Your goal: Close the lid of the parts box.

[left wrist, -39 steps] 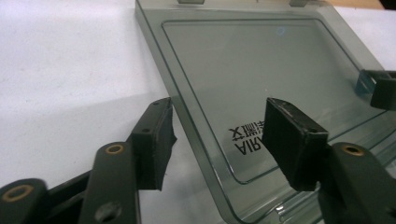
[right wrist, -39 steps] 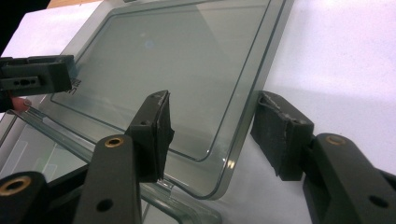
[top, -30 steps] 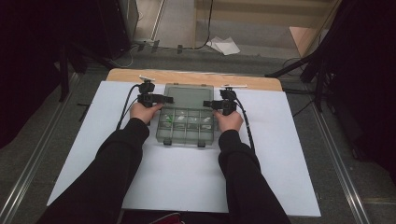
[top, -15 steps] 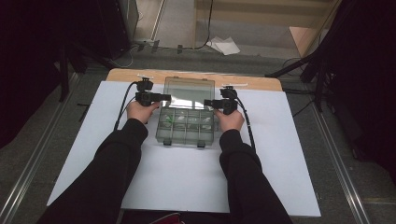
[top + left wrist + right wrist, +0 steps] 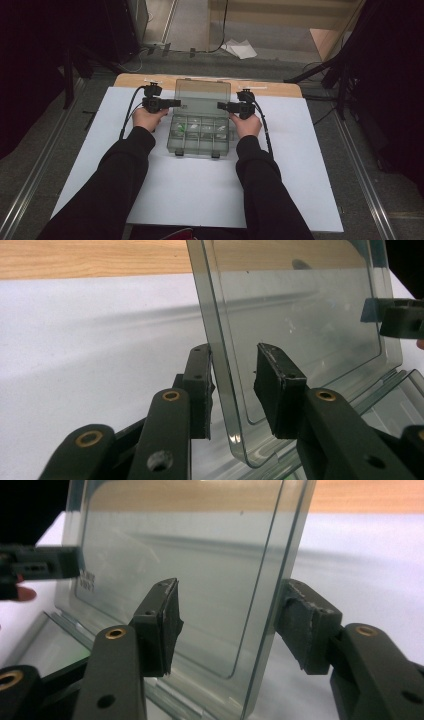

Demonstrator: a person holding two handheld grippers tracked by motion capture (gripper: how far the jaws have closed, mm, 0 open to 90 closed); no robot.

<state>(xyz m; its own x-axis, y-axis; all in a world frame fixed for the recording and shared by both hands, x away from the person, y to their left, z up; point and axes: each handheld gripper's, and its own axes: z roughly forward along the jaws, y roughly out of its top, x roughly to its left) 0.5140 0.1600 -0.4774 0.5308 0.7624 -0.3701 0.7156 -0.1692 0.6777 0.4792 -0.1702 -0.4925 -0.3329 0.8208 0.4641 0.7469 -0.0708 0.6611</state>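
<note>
A clear compartment box (image 5: 200, 142) lies on the white sheet between the person's hands, with small pieces in its cells. Its lid (image 5: 202, 97) stands up from the far hinge, roughly upright. My left gripper (image 5: 175, 103) points inward at the lid's left edge. In the left gripper view the lid (image 5: 300, 315) edge passes between the parted jaws of that gripper (image 5: 235, 370), close to the left pad. My right gripper (image 5: 220, 106) reaches the lid's right edge. That gripper (image 5: 230, 610) straddles the lid (image 5: 190, 545) edge with jaws wide apart.
The white sheet (image 5: 200, 200) covers most of a wooden tabletop (image 5: 270, 89), with wide bare areas on both sides and in front of the box. Black stands and cables sit on the floor beyond. A crumpled paper (image 5: 240, 48) lies on the floor far behind.
The lid's top edge has swung up and away from the box, so it stands taller between the grippers. The hands stayed almost in place.
</note>
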